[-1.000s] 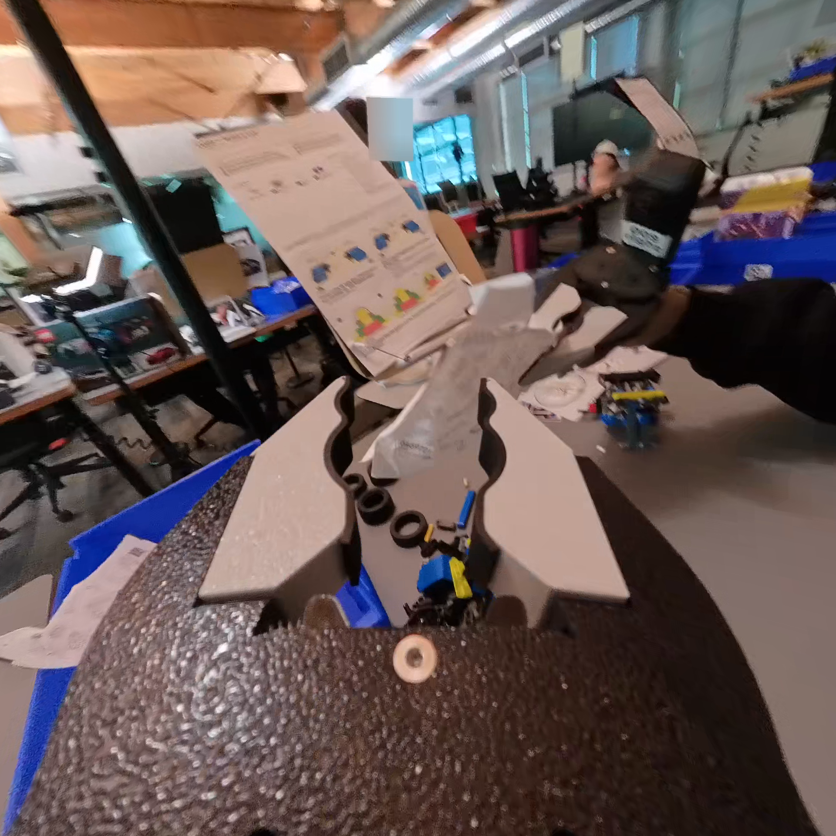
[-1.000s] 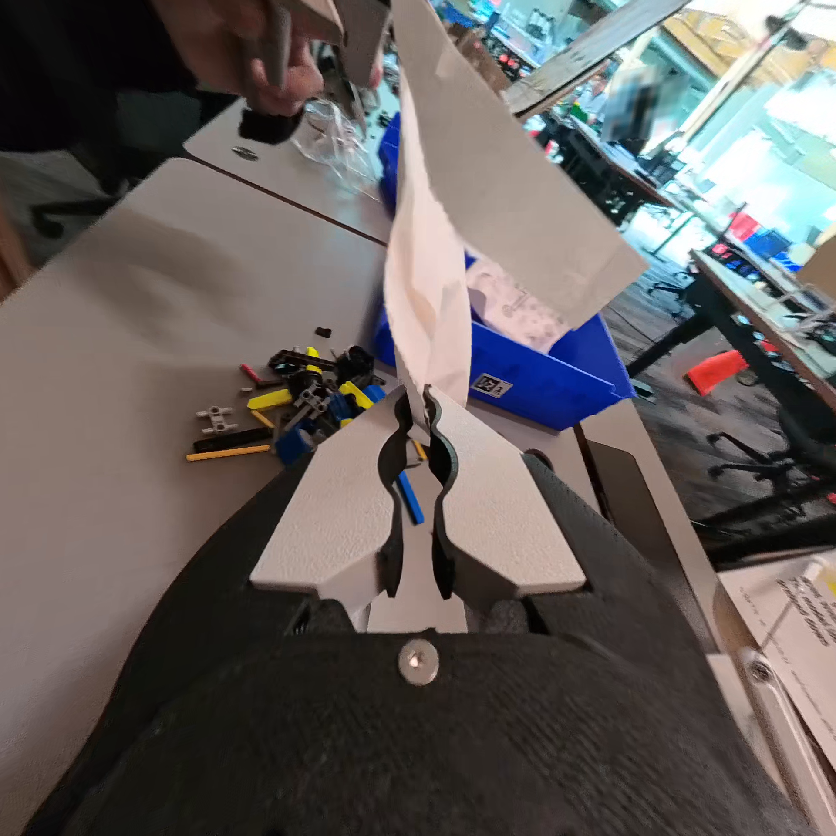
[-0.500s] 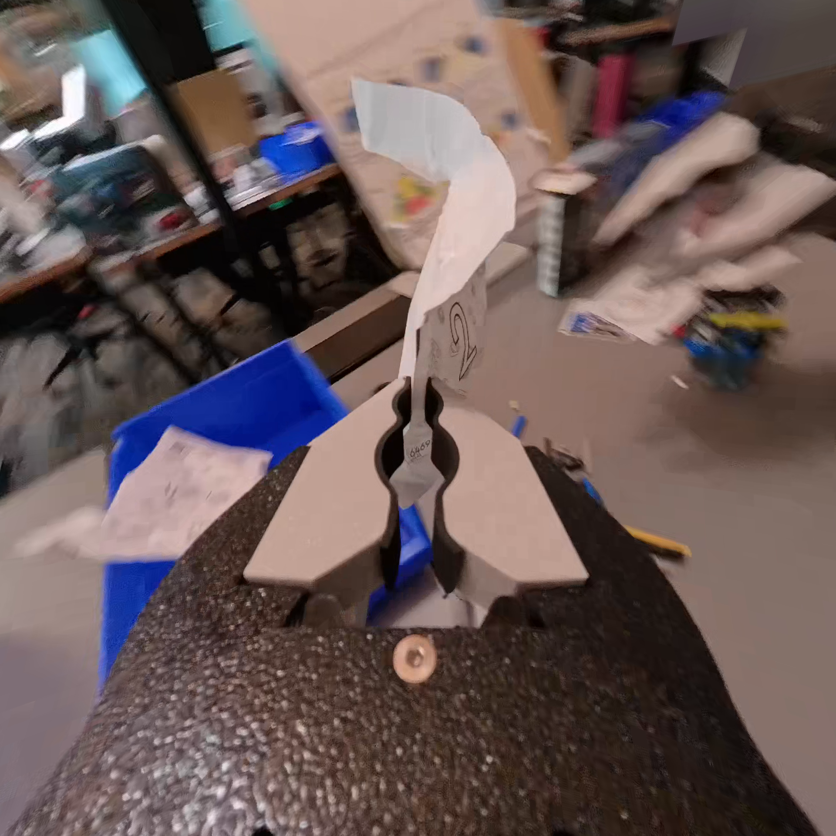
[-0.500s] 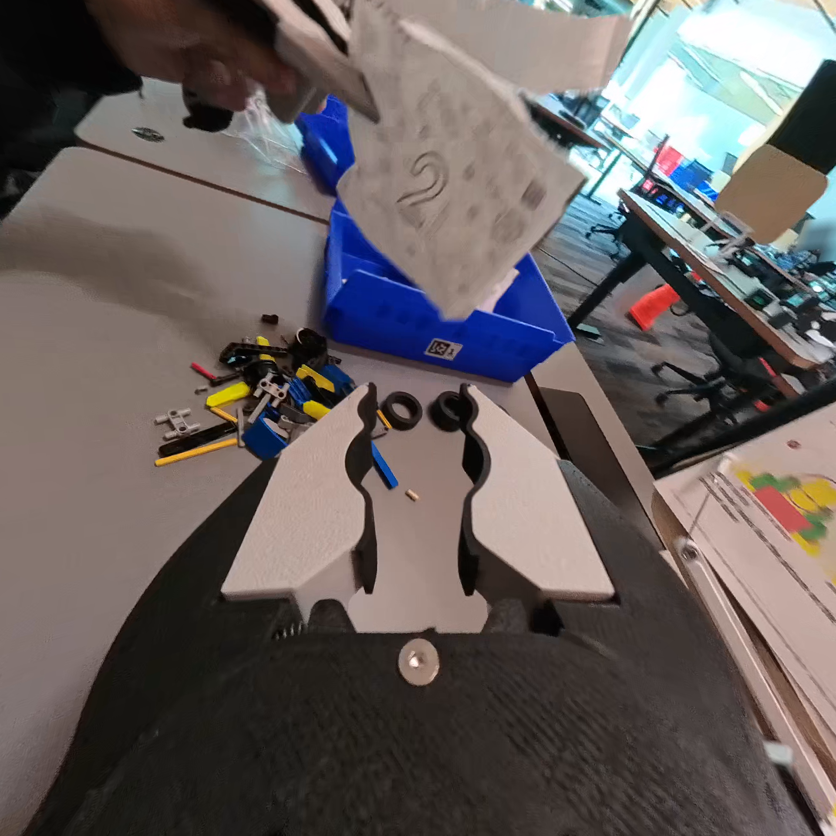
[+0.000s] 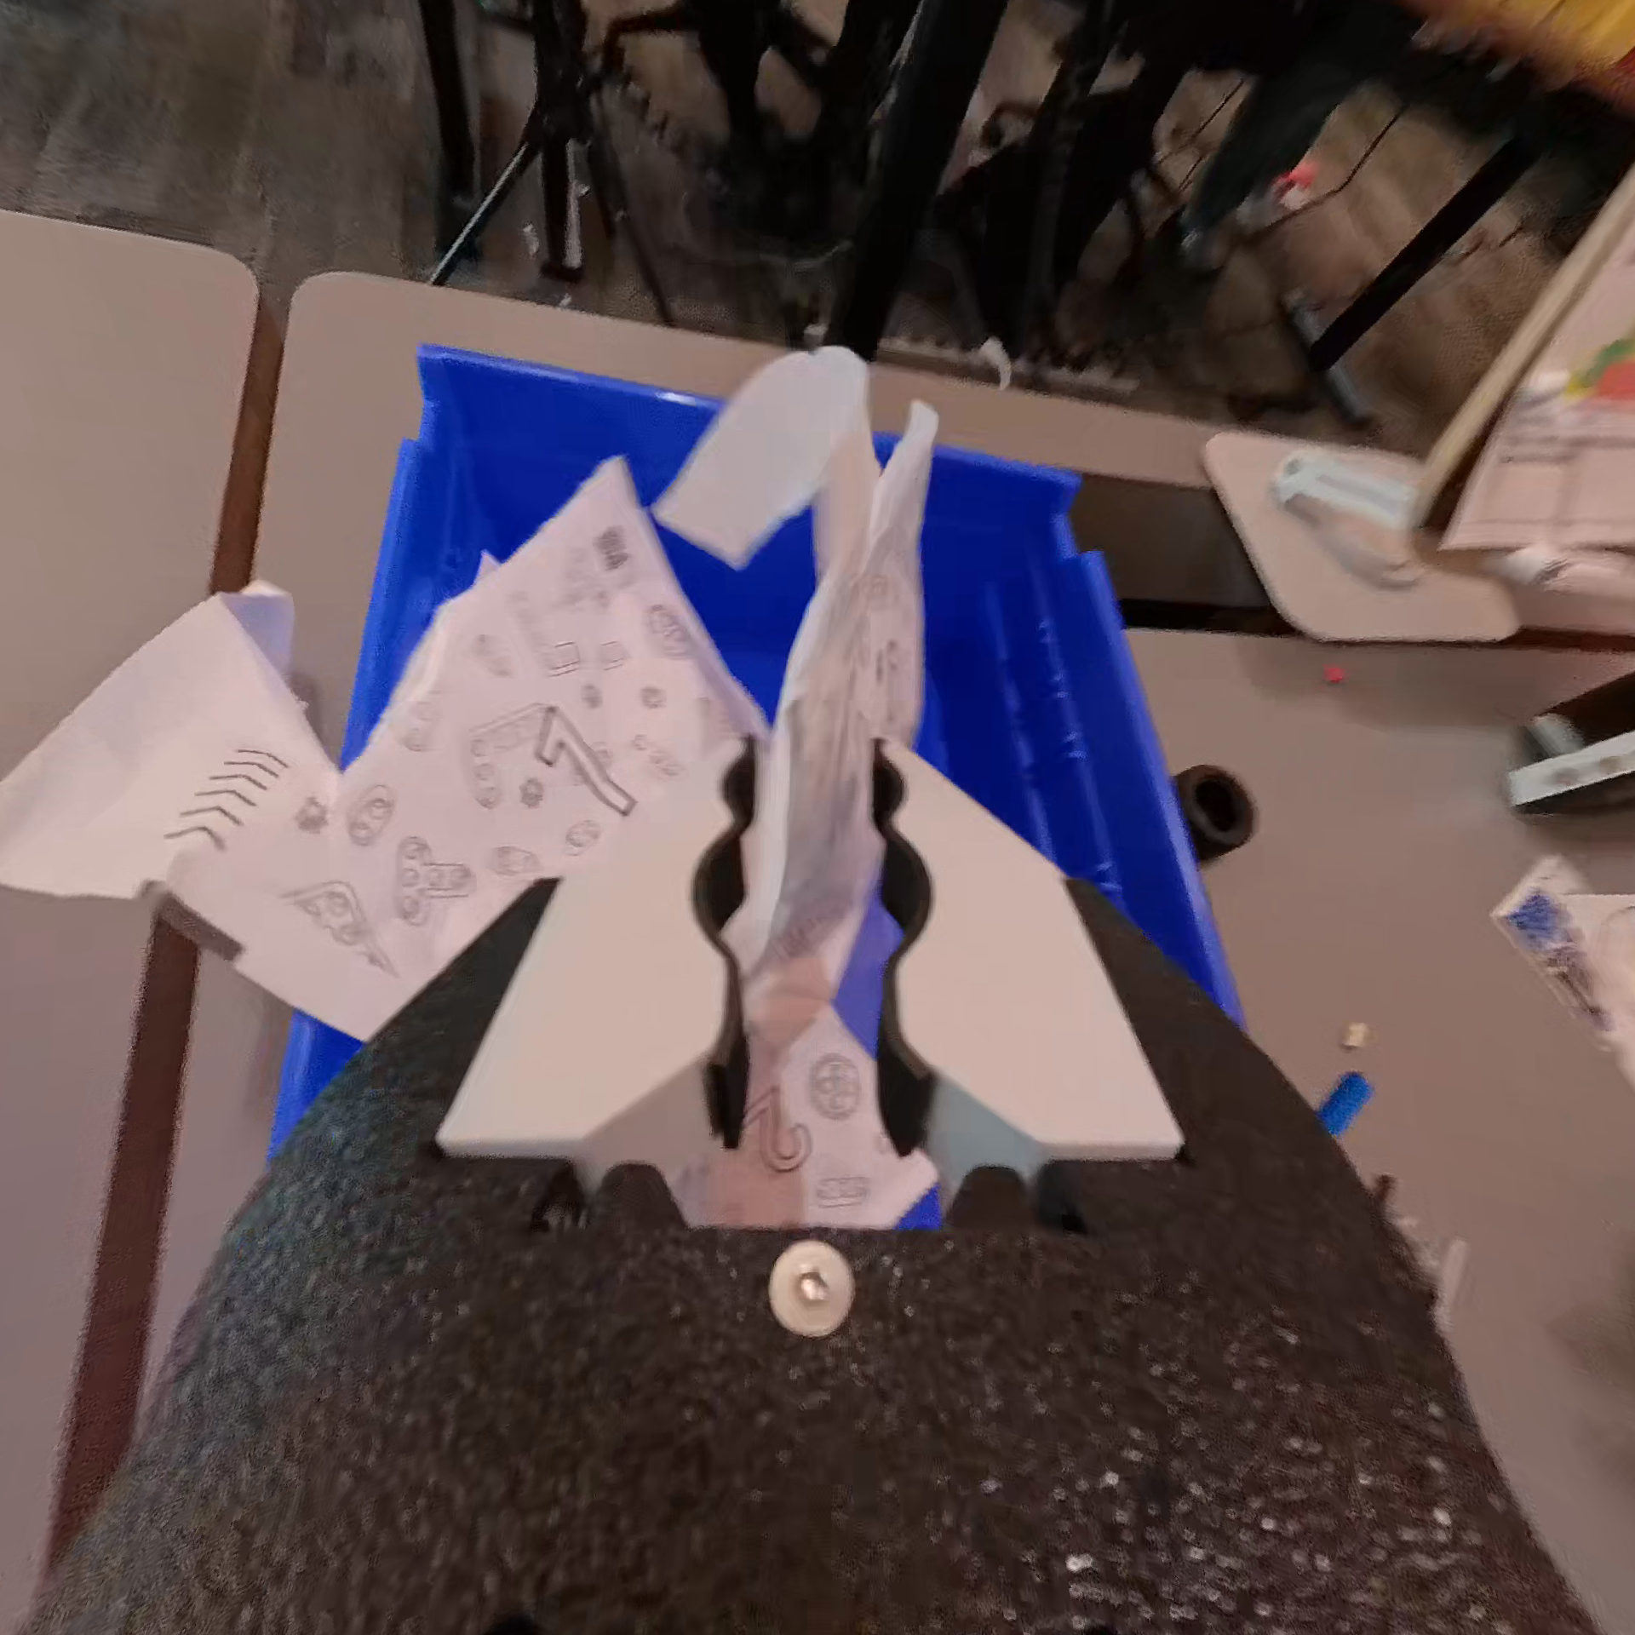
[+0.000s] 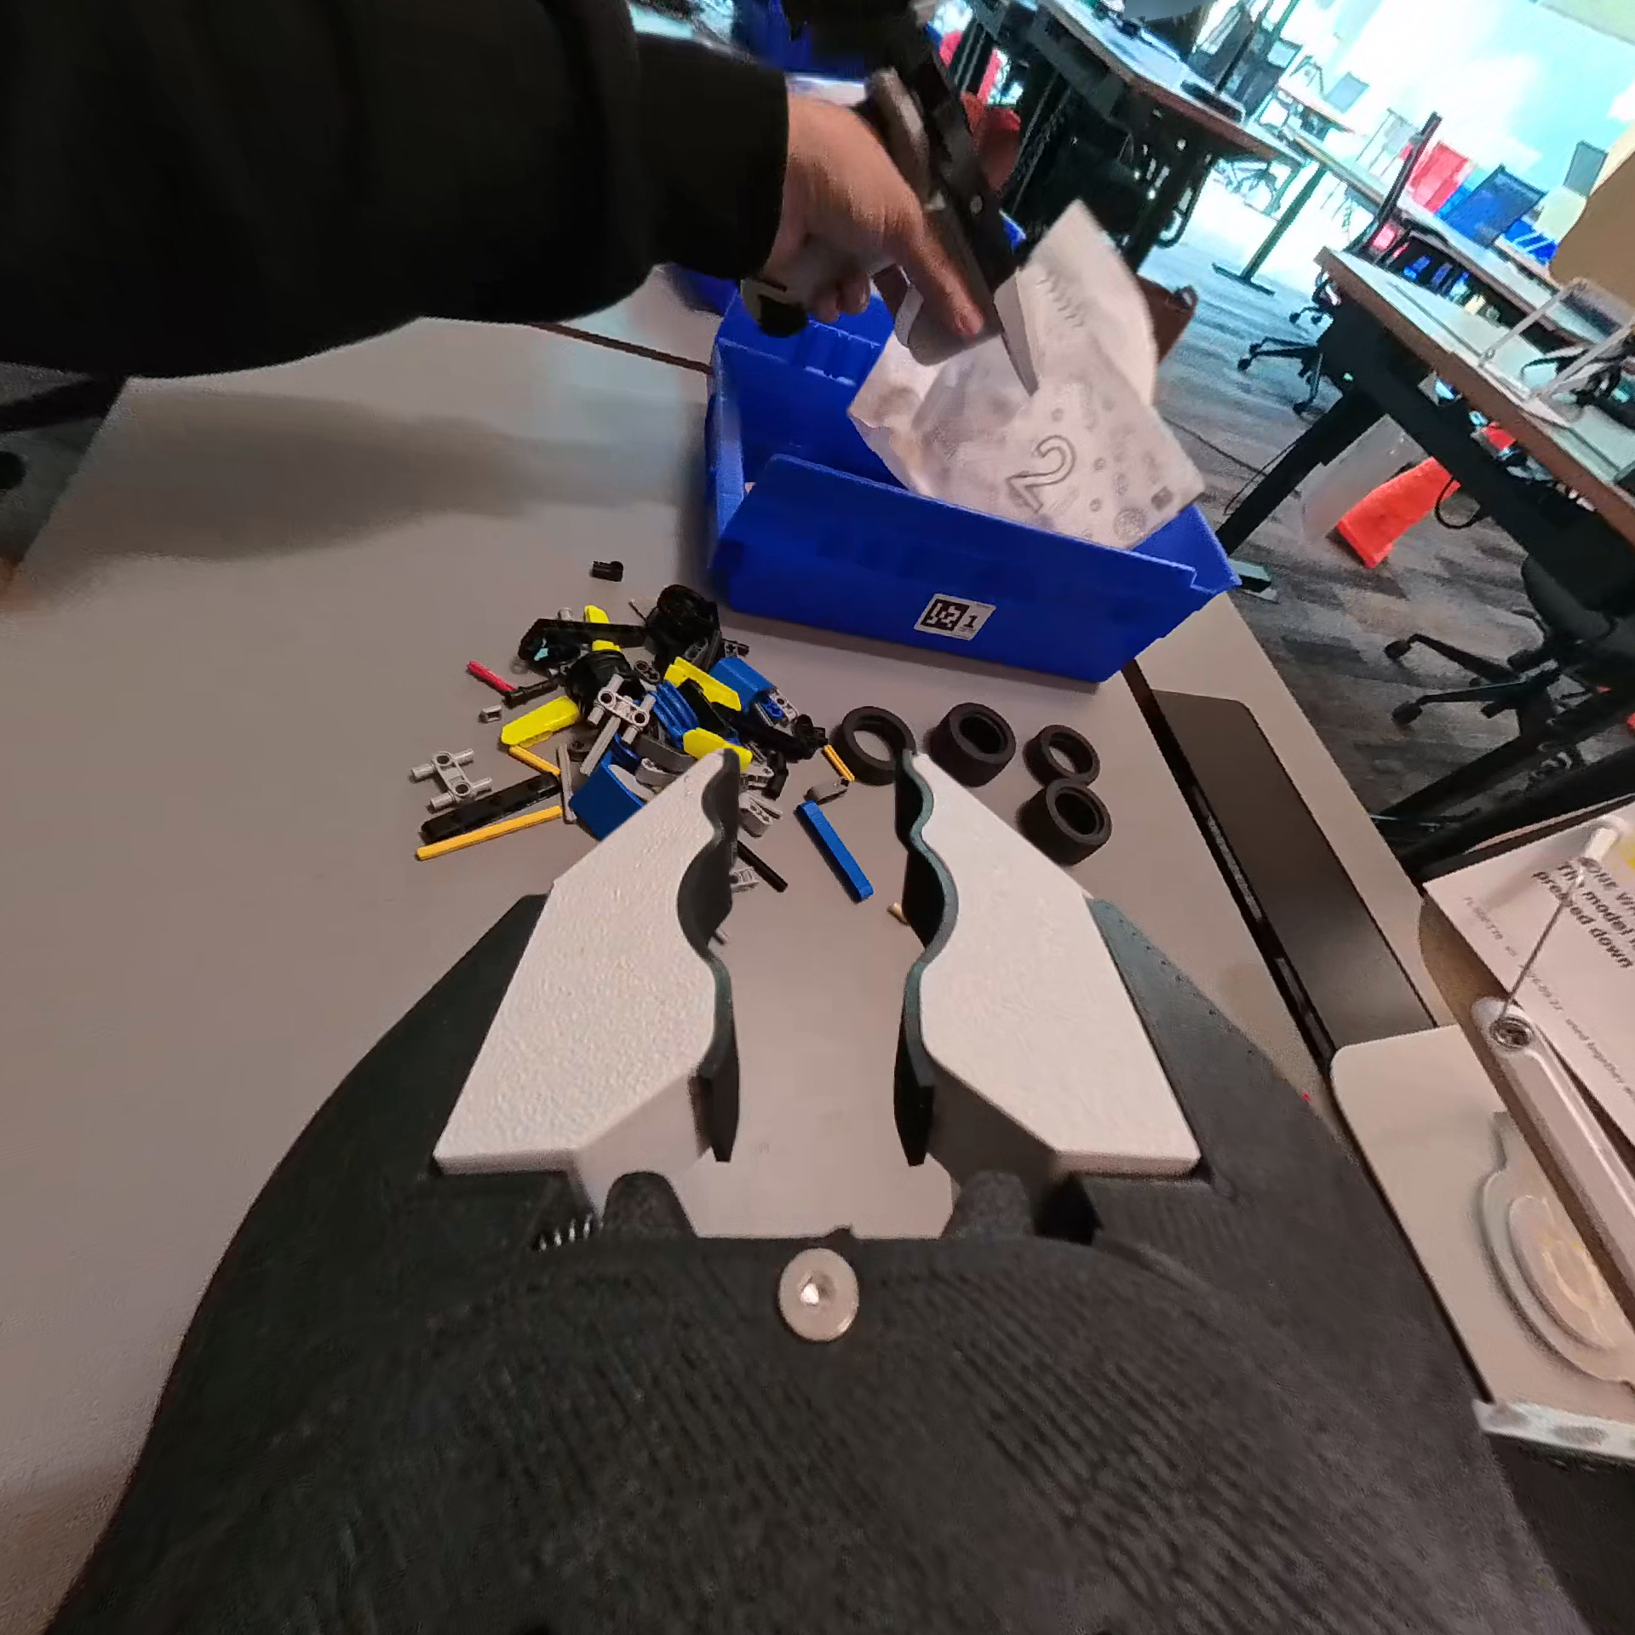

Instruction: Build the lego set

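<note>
My left gripper [image 5: 814, 761] points down over the blue bin [image 5: 1017, 619]. Its jaws stand apart, and a white printed paper bag [image 5: 832, 708] hangs loose between them, its lower end down in the bin. In the right wrist view the left gripper [image 6: 1009, 354], held by a hand [image 6: 849, 203], is at that bag [image 6: 1044, 442] over the bin [image 6: 885, 566]. My right gripper [image 6: 814, 770] is open and empty, low over the table. Just ahead of it lies a pile of loose blue, yellow, black and grey lego pieces [image 6: 655, 708], with several black tyres [image 6: 973, 743] to its right.
A second torn paper bag [image 5: 495, 779] lies in the bin and hangs over its left wall. One tyre [image 5: 1216, 809] shows right of the bin. The instruction booklet on its stand [image 6: 1575, 911] is at the table's right edge. A gap between tabletops [image 6: 1256, 840] runs to the right. The tips of one gripper are about 35 cm away from the tips of the other.
The right gripper let go of the bag and opened. The left gripper closed on it, swung it over the blue bin, and its jaws have now spread apart.
</note>
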Demonstrator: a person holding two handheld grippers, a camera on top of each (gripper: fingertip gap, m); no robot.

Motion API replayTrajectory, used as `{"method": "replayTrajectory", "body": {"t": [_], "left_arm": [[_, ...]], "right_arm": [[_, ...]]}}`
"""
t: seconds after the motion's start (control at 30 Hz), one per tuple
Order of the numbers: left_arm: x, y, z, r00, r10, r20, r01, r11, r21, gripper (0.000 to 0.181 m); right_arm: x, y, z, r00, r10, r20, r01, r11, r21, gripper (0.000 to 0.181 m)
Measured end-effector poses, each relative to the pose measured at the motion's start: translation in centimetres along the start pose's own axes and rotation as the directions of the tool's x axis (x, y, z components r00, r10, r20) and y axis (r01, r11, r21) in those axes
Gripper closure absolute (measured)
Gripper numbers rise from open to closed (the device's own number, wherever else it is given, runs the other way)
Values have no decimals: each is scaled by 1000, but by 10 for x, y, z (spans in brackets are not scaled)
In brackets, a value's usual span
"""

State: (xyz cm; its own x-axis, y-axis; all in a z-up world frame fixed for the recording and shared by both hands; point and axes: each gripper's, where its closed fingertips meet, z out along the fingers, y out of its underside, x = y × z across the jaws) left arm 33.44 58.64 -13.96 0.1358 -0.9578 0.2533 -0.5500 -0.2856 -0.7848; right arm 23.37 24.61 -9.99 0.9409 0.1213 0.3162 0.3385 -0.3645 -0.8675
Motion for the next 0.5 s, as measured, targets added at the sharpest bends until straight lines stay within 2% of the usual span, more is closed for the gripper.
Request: {"method": "replayTrajectory", "body": {"t": [0.03,0.1,0.17,0.23,0.3,0.37,0.47,0.5], "left_arm": [[-6,3,2,998,41,45,-40,999,-26,145],[-15,5,-2,980,151,131,-148,988,-40,130],[-20,2,-23,943,255,216,-255,967,-27,123],[-6,-2,-53,898,373,234,-389,921,25,130],[21,19,-72,858,498,123,-501,865,-10,138],[52,65,-75,793,598,-116,-609,781,-135,145],[60,118,-59,653,700,-289,-755,573,-320,144],[58,129,-52,632,704,-323,-770,523,-366,143]], "right_arm": [[0,0,1,1000,10,2,-10,1000,6,148],[-2,2,5,1000,18,8,-18,1000,7,148],[-5,7,7,1000,17,10,-17,1000,-16,148],[-7,13,8,1000,1,12,0,999,-42,147],[-8,18,7,1000,-11,8,11,998,-63,146],[-9,21,6,1000,-16,10,17,998,-68,146],[-7,18,10,1000,0,15,1,999,-48,146],[-6,17,11,1000,4,12,-3,999,-46,146]]}}
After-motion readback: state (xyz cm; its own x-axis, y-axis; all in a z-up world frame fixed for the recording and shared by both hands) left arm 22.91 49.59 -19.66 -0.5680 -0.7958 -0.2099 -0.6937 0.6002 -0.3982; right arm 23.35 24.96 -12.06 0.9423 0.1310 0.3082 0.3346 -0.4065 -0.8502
